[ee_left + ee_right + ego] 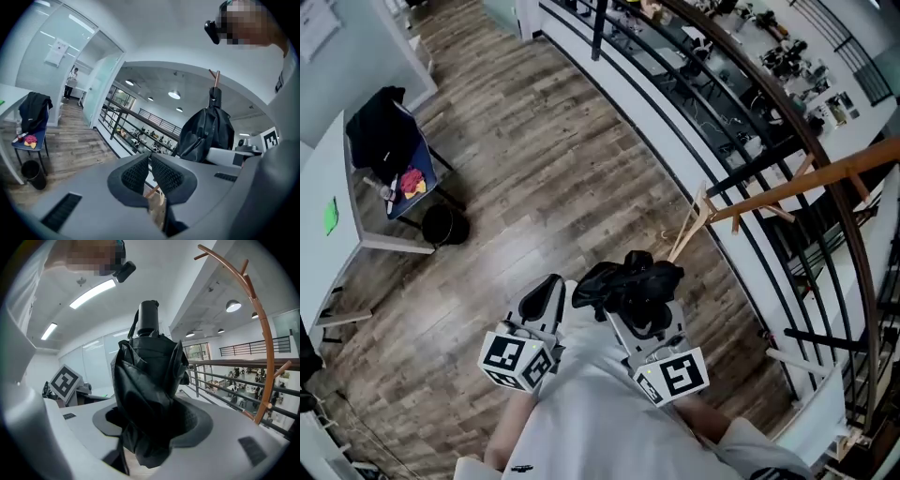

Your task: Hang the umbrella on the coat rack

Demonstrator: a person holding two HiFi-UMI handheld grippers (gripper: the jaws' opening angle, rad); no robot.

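Wood-plank floor [534, 169] fills most of the head view. A dark curved railing [694, 103] runs along its right edge. At the floor's left edge stands a white worktop [347, 206]. Tucked against it is a blue-seated chair [417, 173] with a black jacket [380, 131] draped over its back. A black bin [443, 225] sits on the floor just beside the chair.

The wooden coat rack [806, 183] stands close to the railing. In the right gripper view its curved stem and pegs [268, 348] rise to the right of the umbrella, apart from it.

The black folded umbrella [633, 281] is up off the floor, held upright in the right tongs [154, 420]. Its handle end points up, and its loose fabric bulges out around the jaws. Those jaws stand wide and press on the bundle from both sides.

The left tongs [546, 292] are level beside the right ones. Their ribbed pads [136, 174] are brought together at the tips with nothing between them.
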